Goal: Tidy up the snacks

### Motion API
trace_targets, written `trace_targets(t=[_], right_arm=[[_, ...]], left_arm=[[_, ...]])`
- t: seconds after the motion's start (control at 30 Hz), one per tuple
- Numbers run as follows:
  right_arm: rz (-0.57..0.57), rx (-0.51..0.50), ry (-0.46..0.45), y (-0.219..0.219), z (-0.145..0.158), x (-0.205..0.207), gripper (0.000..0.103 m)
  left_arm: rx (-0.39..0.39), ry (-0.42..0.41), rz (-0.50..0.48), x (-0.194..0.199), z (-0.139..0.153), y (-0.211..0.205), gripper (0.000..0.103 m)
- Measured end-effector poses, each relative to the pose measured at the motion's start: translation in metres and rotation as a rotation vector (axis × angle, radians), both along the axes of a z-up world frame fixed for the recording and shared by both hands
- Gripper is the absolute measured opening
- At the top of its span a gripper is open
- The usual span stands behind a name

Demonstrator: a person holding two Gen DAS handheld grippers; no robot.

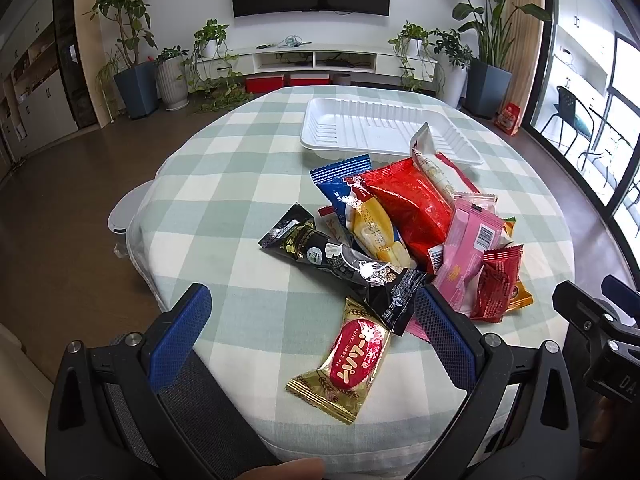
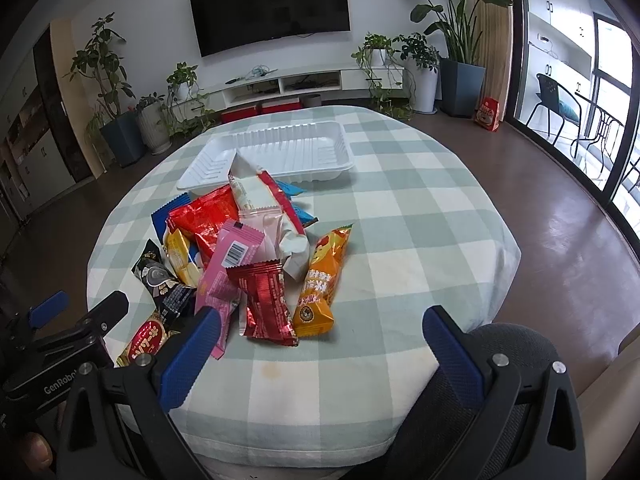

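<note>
At centre frame in both views I see the snack pile point(image 1: 408, 236) on the checked tablecloth point(image 1: 224, 184), white tray point(image 1: 384, 130) just behind it. My left gripper point(image 1: 312, 344) and right gripper point(image 2: 320, 354) both have their jaws wide apart, empty.

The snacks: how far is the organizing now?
Nothing looks done: the white tray is empty. Nothing is in hand: left gripper and right gripper are both open, holding nothing. All remains: the snack pile and the gold pie packet lie on the tablecloth.
</note>
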State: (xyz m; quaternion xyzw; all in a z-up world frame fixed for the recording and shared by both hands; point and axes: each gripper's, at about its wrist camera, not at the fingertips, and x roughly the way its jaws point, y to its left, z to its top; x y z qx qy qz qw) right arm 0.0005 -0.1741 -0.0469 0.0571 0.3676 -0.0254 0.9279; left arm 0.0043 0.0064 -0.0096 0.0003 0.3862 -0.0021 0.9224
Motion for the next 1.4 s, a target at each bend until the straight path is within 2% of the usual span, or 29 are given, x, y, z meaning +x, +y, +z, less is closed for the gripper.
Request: trace_targets(t=[1.4], right_arm=[[-0.001,-0.01,0.017,0.0005,-0.0042,-0.0015,0.103]], left_arm=[[0.003,0.008,0.001,0.0008,-0.0032,-0.0009,0.103]])
